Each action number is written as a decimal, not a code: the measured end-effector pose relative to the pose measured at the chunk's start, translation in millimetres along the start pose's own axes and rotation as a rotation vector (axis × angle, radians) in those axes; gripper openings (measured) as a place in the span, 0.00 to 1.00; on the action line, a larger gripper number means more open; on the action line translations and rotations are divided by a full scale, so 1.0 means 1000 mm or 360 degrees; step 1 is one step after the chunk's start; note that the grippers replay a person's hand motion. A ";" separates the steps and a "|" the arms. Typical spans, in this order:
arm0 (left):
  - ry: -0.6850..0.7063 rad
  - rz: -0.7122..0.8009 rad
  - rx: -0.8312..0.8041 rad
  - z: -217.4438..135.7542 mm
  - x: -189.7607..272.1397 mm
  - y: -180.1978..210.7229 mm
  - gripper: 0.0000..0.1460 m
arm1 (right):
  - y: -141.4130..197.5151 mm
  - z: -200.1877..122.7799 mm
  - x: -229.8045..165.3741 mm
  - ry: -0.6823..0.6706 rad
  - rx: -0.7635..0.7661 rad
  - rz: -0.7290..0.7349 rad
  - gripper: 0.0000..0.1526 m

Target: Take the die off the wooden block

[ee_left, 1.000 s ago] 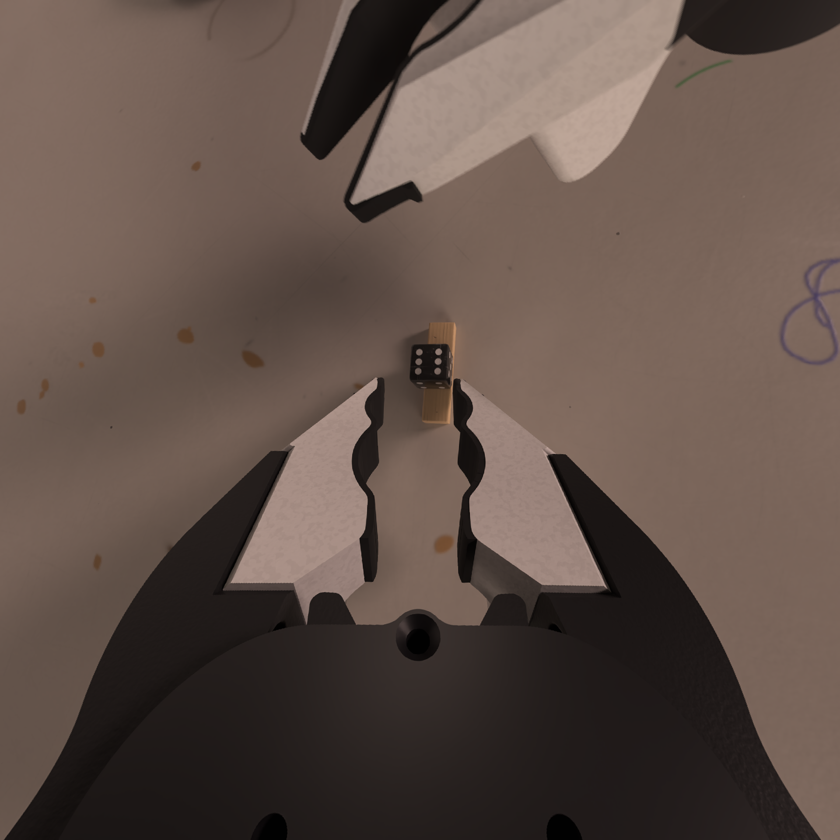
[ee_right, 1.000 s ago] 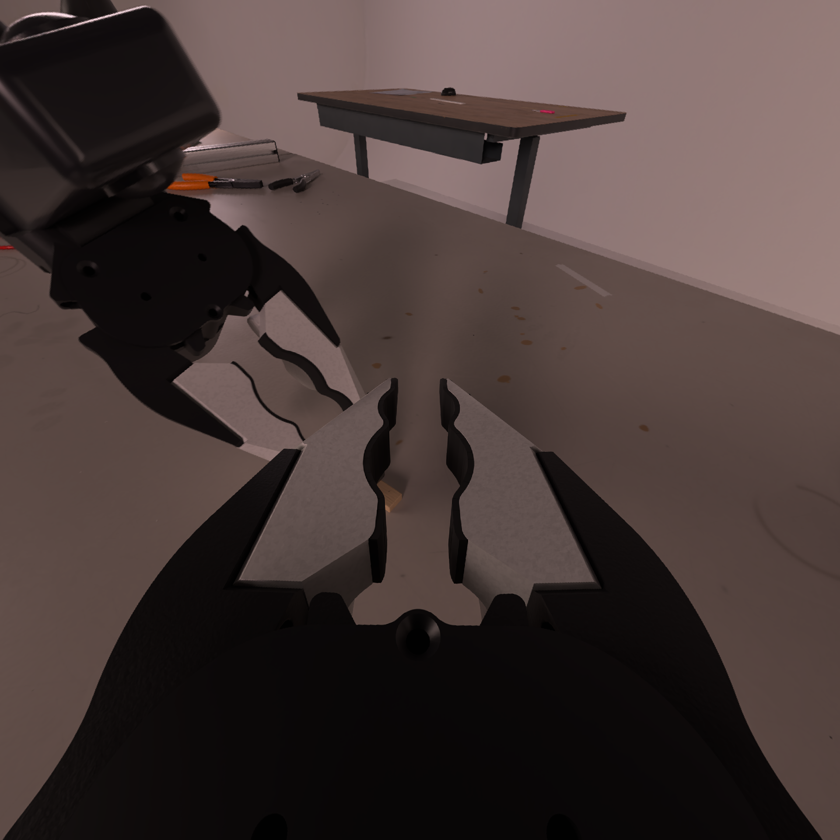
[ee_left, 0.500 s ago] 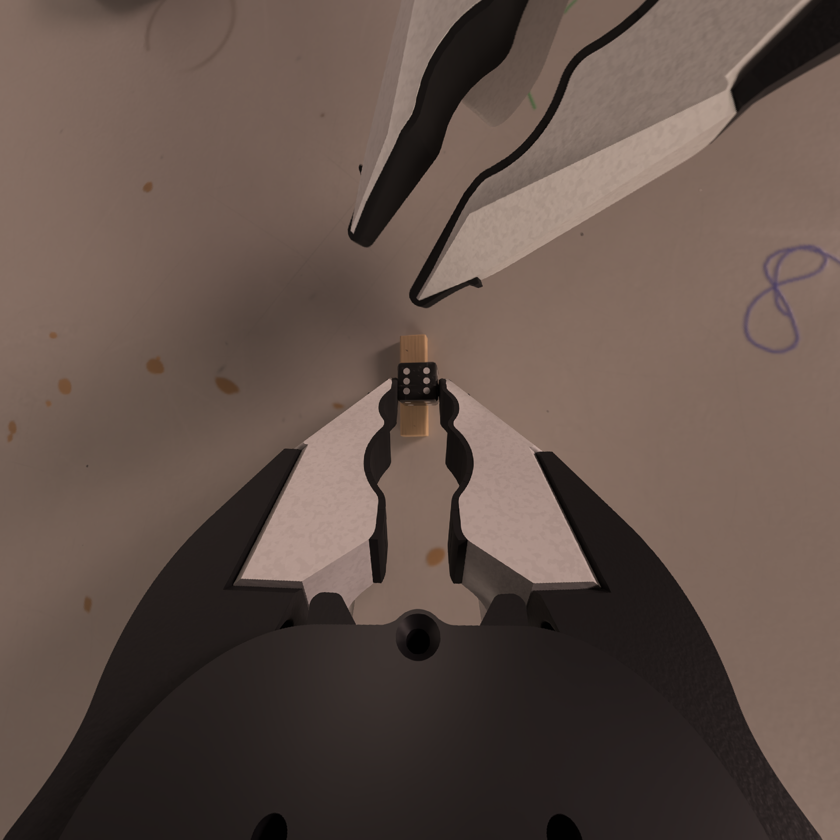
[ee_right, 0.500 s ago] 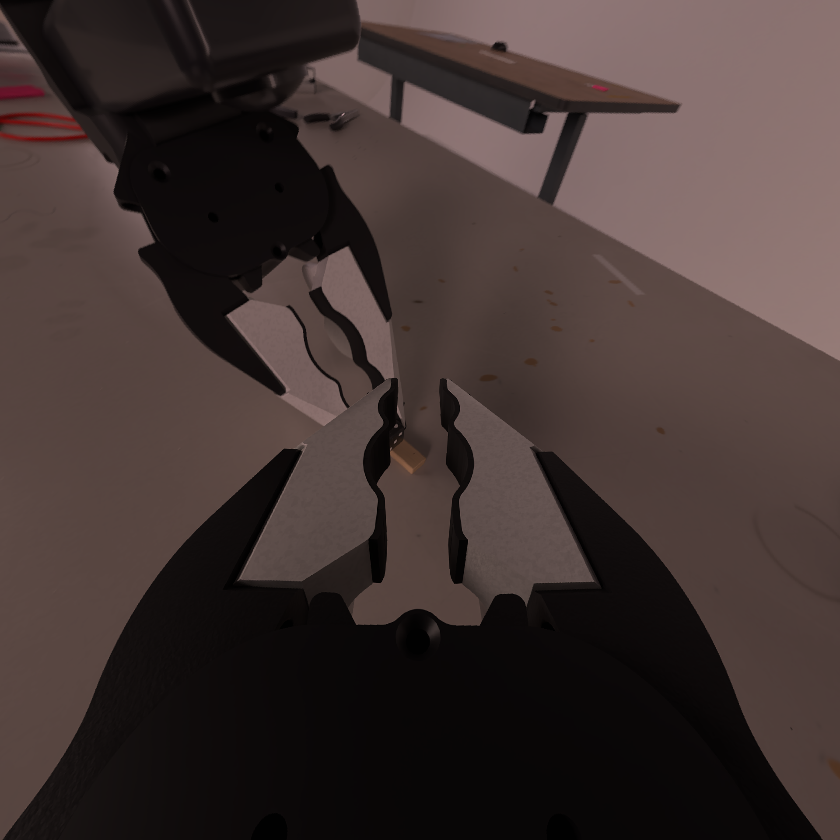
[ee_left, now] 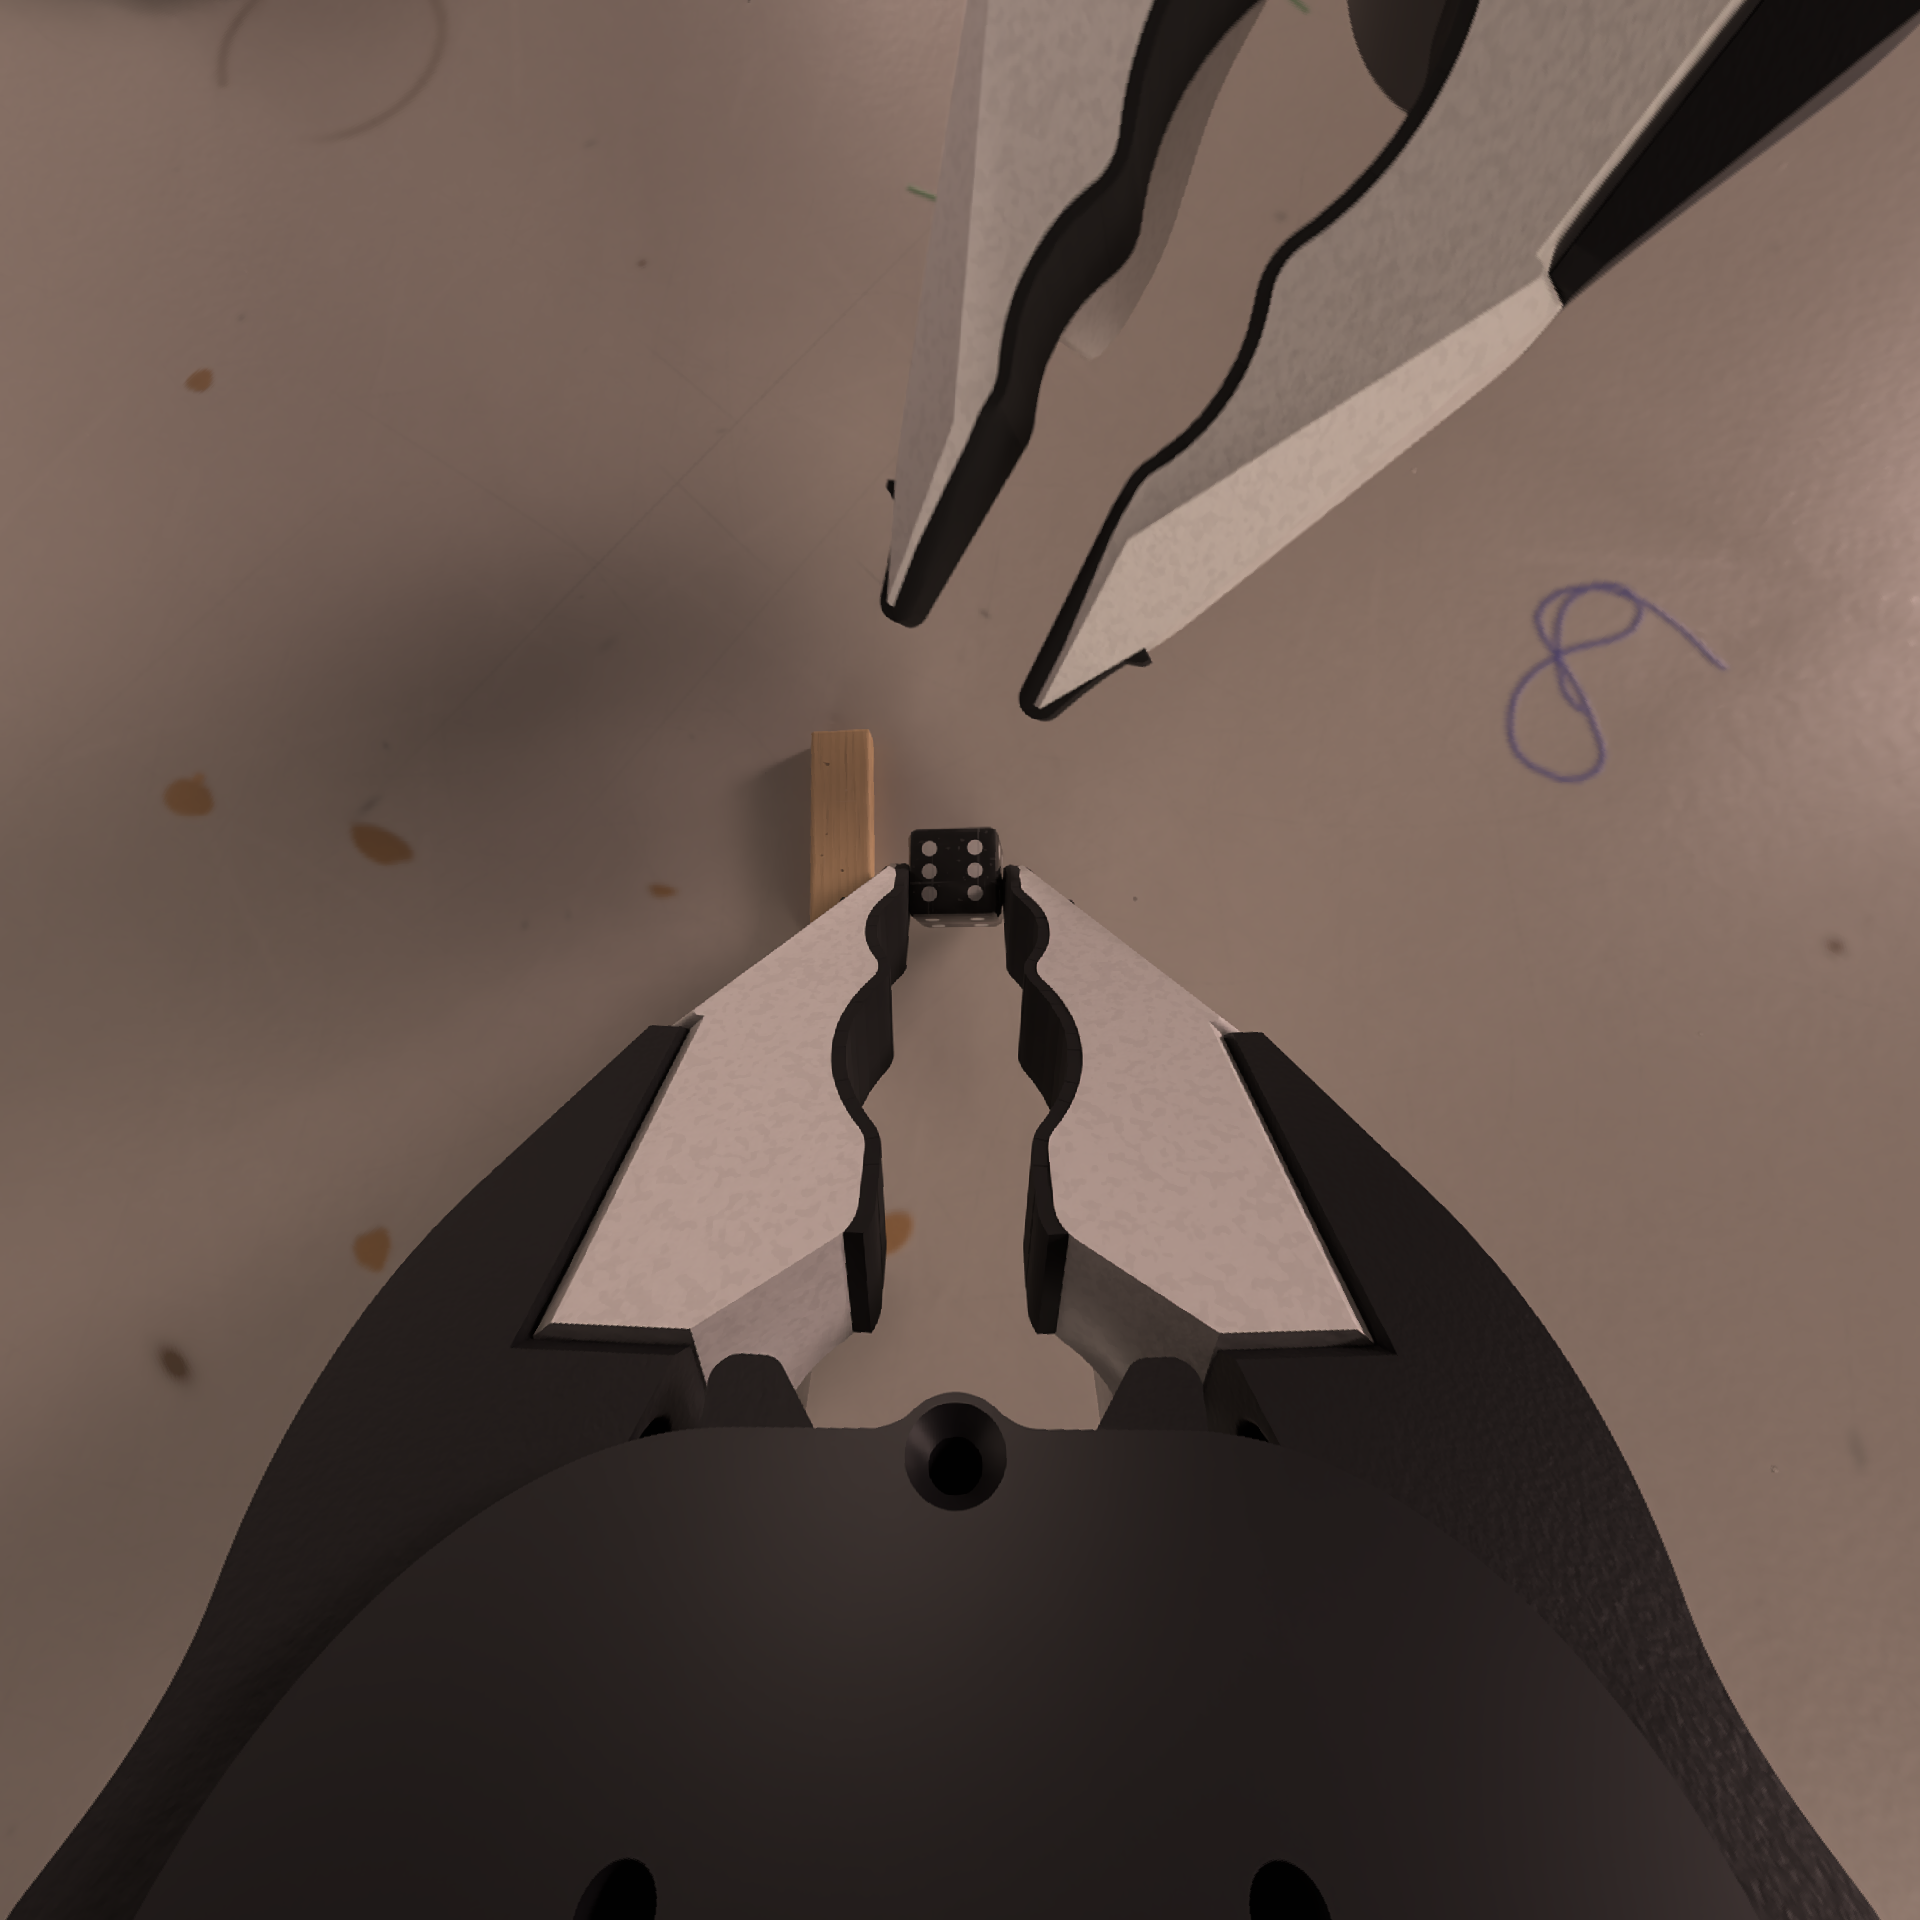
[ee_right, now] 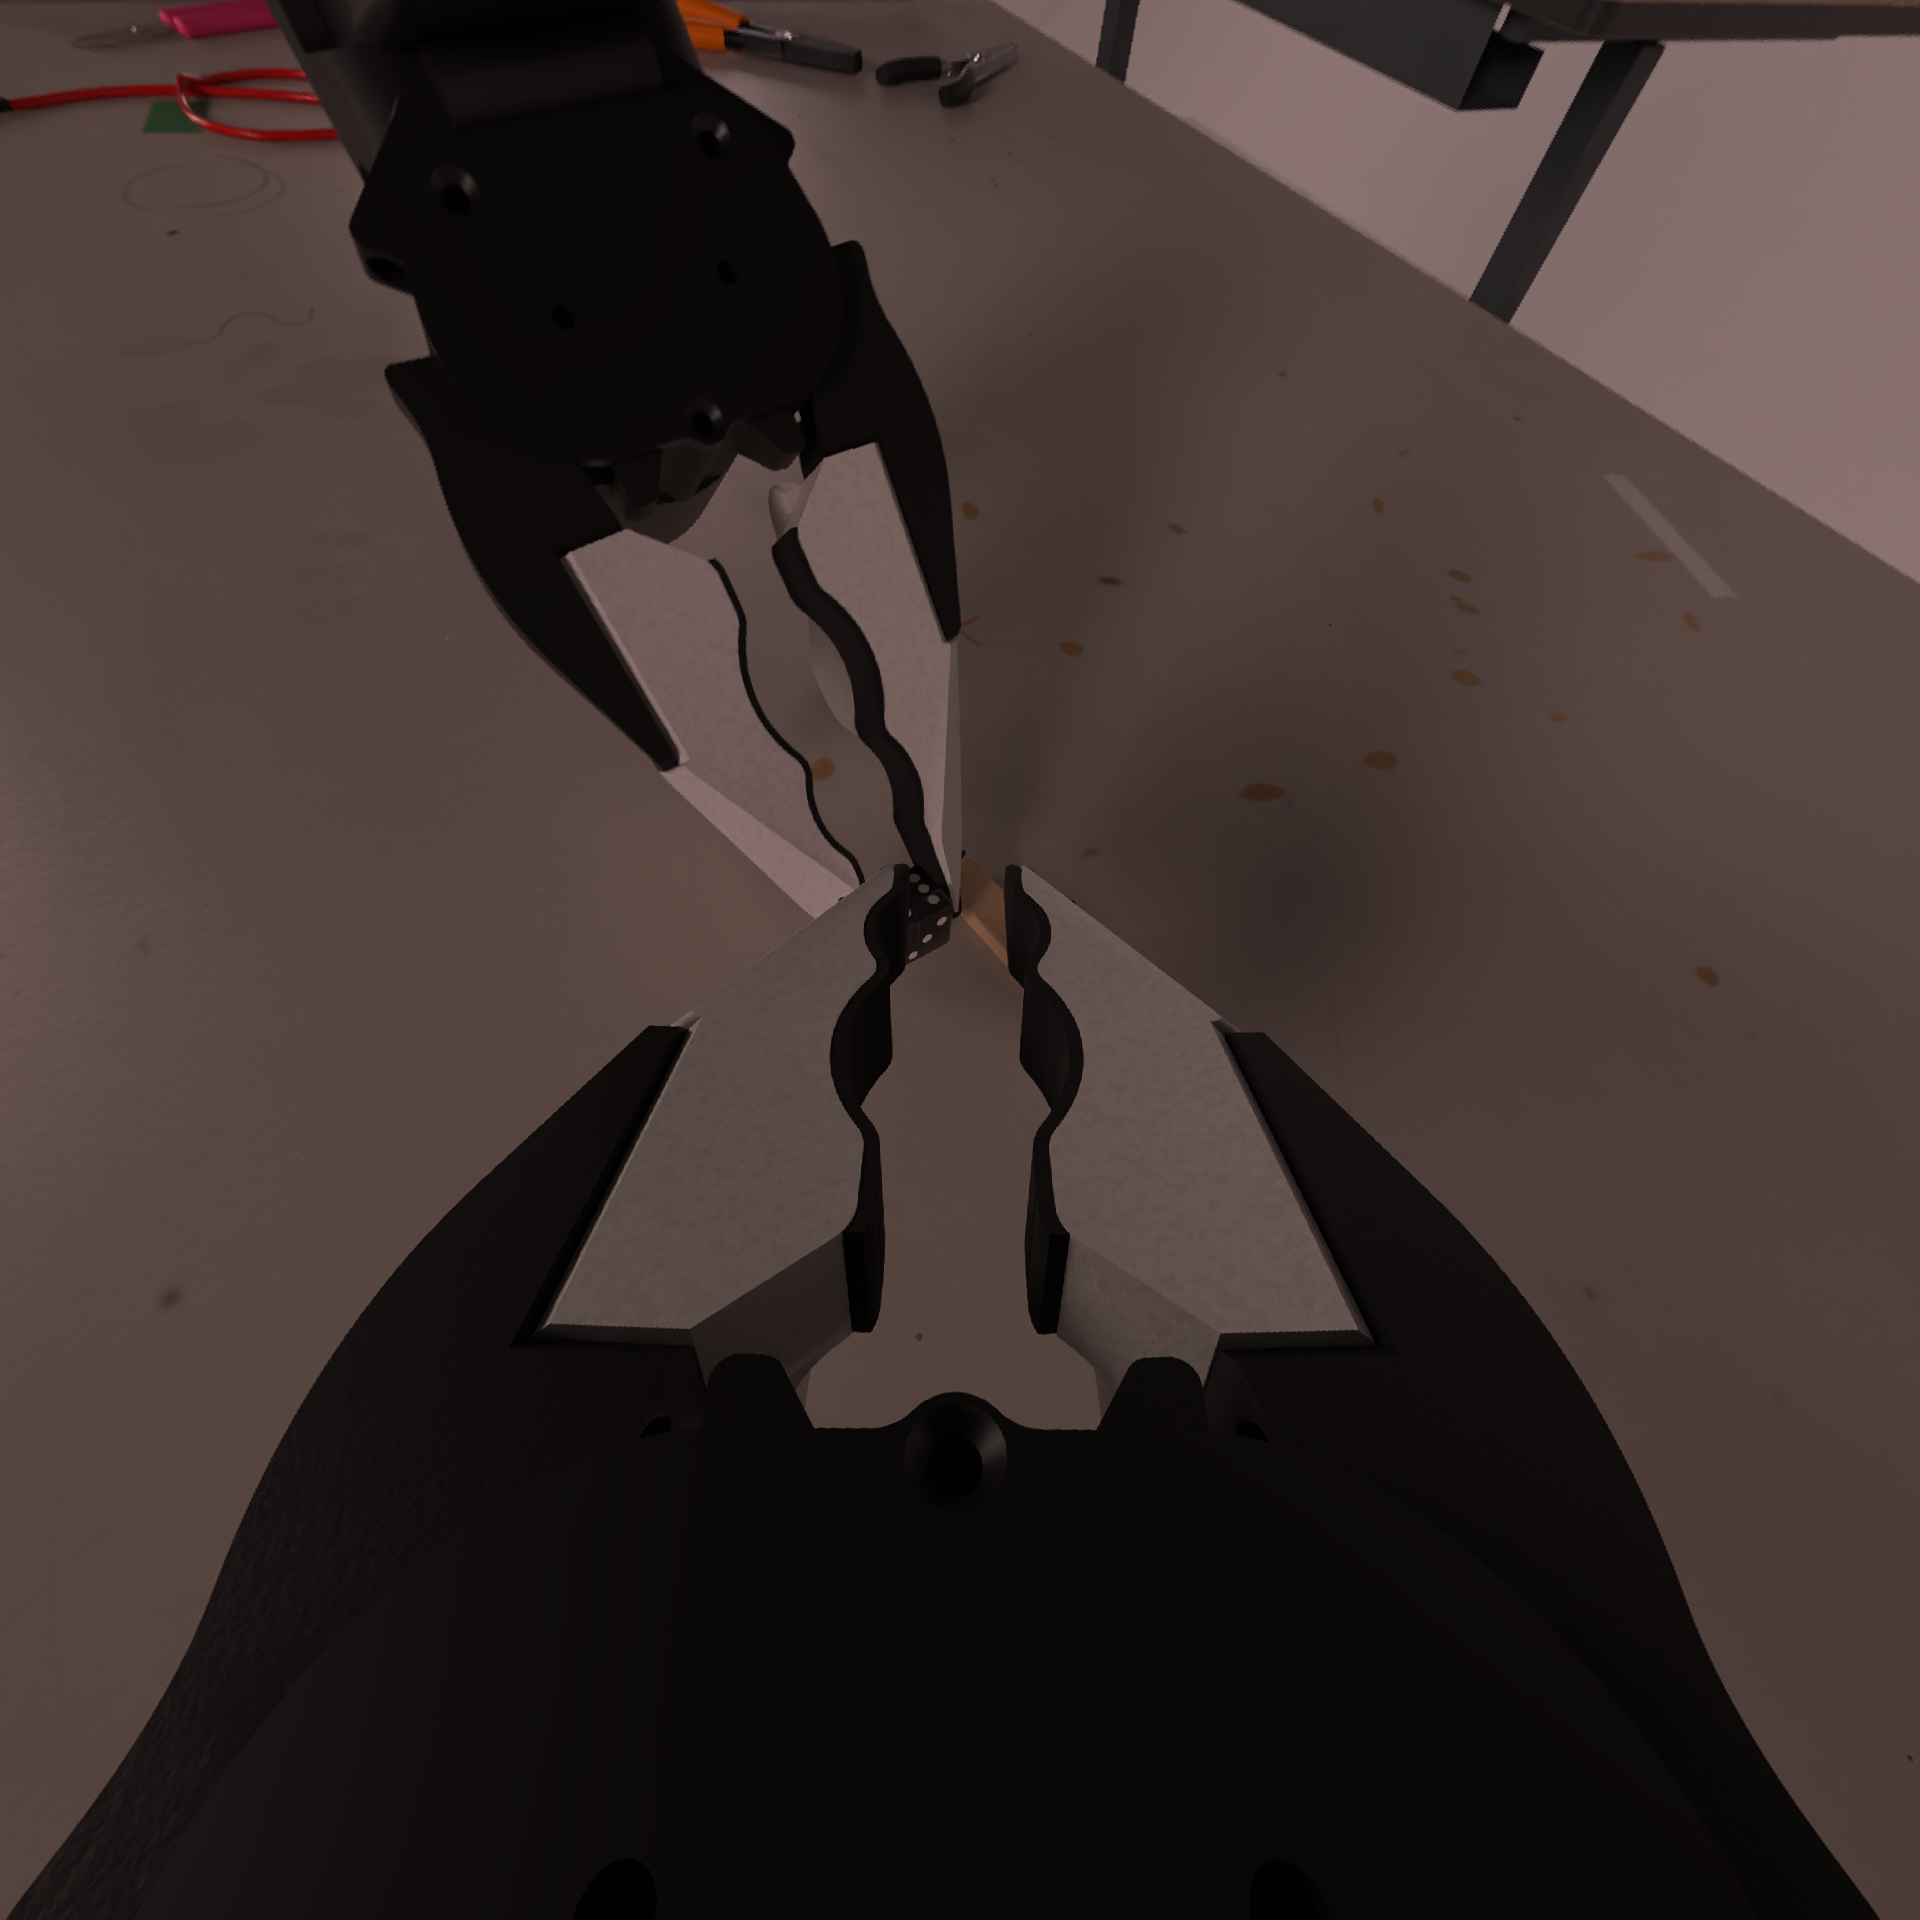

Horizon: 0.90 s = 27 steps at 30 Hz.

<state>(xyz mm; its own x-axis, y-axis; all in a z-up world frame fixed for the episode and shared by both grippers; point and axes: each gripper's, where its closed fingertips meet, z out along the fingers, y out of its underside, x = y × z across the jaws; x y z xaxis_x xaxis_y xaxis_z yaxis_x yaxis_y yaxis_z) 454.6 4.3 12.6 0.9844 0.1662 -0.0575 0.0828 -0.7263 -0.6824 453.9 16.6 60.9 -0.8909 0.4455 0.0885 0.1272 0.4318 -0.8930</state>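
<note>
Two claws show: my left claw (ee_left: 954, 891) pinches the small black die (ee_left: 953, 871) at frame centre, just right of the wooden block (ee_left: 842, 821); light, hard, slick, best held on flat opposite faces; right claw (ee_right: 954, 894) released.

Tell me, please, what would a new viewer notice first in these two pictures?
First, the black die pinched between the left gripper fingertips, beside the wooden block, no longer on it. Next, the right gripper, open and empty, pointing at them from the opposite side.
</note>
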 end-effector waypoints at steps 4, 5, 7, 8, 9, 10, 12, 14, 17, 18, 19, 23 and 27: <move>0.0045 -0.0052 0.0031 0.000 0.000 0.000 0.12 | 0.003 0.004 -0.004 -0.0036 -0.0030 -0.0002 0.12; 0.0056 -0.0060 0.0037 0.000 0.000 0.000 0.12 | 0.003 0.004 -0.005 -0.0039 -0.0039 -0.0008 0.12; 0.0084 -0.0038 0.0034 -0.001 0.003 0.001 0.12 | 0.004 0.006 -0.006 -0.0046 -0.0055 -0.0019 0.12; 0.0089 -0.0002 0.0025 -0.002 0.005 0.002 0.12 | 0.004 0.006 -0.007 -0.0054 -0.0060 -0.0025 0.12; 0.0084 0.0043 0.0012 -0.003 0.006 0.002 0.12 | 0.004 0.006 -0.009 -0.0064 -0.0064 -0.0032 0.12; 0.0076 0.0086 0.0001 -0.003 0.008 0.003 0.12 | 0.004 0.005 -0.010 -0.0075 -0.0065 -0.0041 0.12; 0.0081 0.0135 -0.0006 -0.004 0.011 0.002 0.12 | 0.004 0.004 -0.014 -0.0112 -0.0069 -0.0057 0.12; 0.0098 0.0130 -0.0001 -0.004 0.013 0.002 0.12 | 0.006 0.003 -0.017 -0.0142 -0.0089 -0.0079 0.12; 0.0115 0.0111 0.0008 -0.004 0.013 0.002 0.12 | 0.010 0.003 -0.017 -0.0134 -0.0138 -0.0097 0.12; 0.0116 0.0110 0.0009 -0.004 0.013 0.002 0.12 | 0.012 0.004 -0.017 -0.0126 -0.0151 -0.0094 0.12; 0.0115 0.0110 0.0008 -0.004 0.013 0.002 0.12 | 0.013 0.004 -0.016 -0.0117 -0.0157 -0.0093 0.12; 0.0107 0.0121 0.0003 -0.004 0.013 0.002 0.12 | 0.013 0.005 -0.015 -0.0112 -0.0150 -0.0075 0.12; 0.0101 0.0131 -0.0001 -0.004 0.013 0.002 0.12 | 0.014 0.007 -0.016 -0.0116 -0.0169 -0.0085 0.12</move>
<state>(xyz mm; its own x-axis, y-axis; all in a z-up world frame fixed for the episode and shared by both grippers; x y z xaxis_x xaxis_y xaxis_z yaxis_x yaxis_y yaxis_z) 468.0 2.4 13.0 0.9957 0.0637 -0.0669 0.0016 -0.7360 -0.6770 467.0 9.7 44.2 -0.9264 0.3634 0.0991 0.1207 0.5356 -0.8358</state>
